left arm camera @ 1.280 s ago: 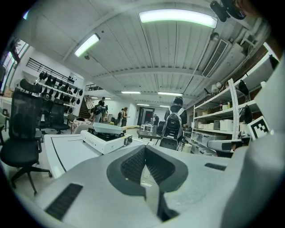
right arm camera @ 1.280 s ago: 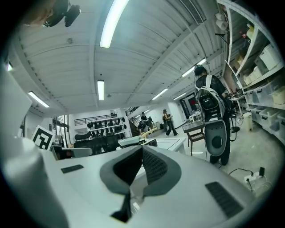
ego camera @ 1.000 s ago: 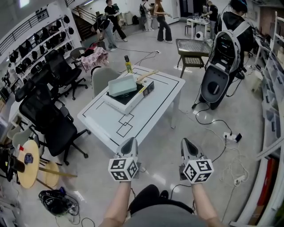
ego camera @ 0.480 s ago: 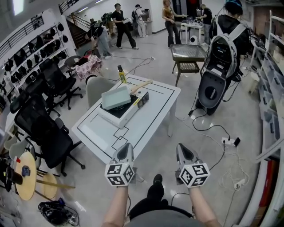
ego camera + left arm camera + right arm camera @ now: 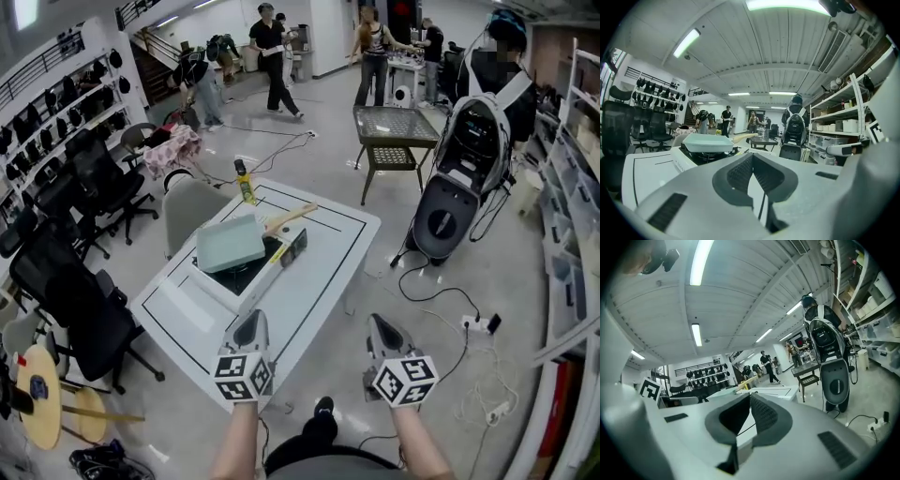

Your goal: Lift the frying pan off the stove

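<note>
A pale green square frying pan (image 5: pixel 230 244) with a wooden handle (image 5: pixel 292 217) sits on a white portable stove (image 5: pixel 251 269) on the white table (image 5: pixel 319 281). Both grippers hover at the table's near edge, short of the stove and touching nothing. My left gripper (image 5: pixel 251 320) is shut and empty, and so is my right gripper (image 5: pixel 379 324). In the left gripper view the pan (image 5: pixel 708 143) and its handle (image 5: pixel 743 137) show beyond the shut left gripper (image 5: pixel 752 158). The right gripper (image 5: pixel 749 399) points past the table (image 5: pixel 776 391).
A yellow-green bottle (image 5: pixel 245 182) stands at the table's far corner. Office chairs (image 5: pixel 75 281) line the left, with a grey chair (image 5: pixel 187 211) behind the table. A glass side table (image 5: pixel 394 127), a grey pod-shaped case (image 5: pixel 455 187), floor cables (image 5: pixel 469 323) and shelves (image 5: pixel 572 234) lie to the right. People stand at the back.
The person has stepped toward the table, so it now lies closer beneath the grippers. Both grippers stay shut and side by side.
</note>
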The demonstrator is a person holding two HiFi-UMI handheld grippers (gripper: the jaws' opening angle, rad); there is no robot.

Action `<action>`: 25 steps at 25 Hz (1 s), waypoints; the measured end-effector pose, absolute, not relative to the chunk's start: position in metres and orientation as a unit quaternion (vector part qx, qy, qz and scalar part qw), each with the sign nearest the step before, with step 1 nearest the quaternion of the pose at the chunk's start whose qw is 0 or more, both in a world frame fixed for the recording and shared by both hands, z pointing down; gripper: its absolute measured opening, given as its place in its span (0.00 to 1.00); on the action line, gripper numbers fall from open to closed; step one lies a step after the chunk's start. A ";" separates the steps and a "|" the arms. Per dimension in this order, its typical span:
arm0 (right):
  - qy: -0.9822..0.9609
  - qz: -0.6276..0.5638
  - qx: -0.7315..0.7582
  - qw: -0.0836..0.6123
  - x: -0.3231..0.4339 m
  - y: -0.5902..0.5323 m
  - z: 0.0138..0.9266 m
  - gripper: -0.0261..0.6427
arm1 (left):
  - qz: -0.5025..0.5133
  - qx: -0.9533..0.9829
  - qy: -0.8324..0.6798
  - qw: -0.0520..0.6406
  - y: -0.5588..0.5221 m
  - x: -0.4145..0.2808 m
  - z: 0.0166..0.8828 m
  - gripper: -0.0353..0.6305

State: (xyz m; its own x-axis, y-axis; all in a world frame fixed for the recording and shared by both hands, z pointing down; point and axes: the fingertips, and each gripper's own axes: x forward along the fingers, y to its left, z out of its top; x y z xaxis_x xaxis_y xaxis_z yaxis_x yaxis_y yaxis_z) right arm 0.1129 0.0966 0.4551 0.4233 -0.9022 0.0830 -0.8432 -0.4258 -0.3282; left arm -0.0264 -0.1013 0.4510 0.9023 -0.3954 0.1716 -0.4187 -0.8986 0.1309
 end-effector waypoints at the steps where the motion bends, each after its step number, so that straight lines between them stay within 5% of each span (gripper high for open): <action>1: 0.524 -0.125 -0.834 0.120 0.119 0.088 0.454 0.04 | 0.073 0.971 -0.210 0.082 -0.109 -0.021 0.452 0.06; 25: 0.555 -0.146 -0.810 0.123 0.188 -0.042 0.453 0.05 | 0.081 0.961 -0.237 0.116 -0.213 0.032 0.474 0.06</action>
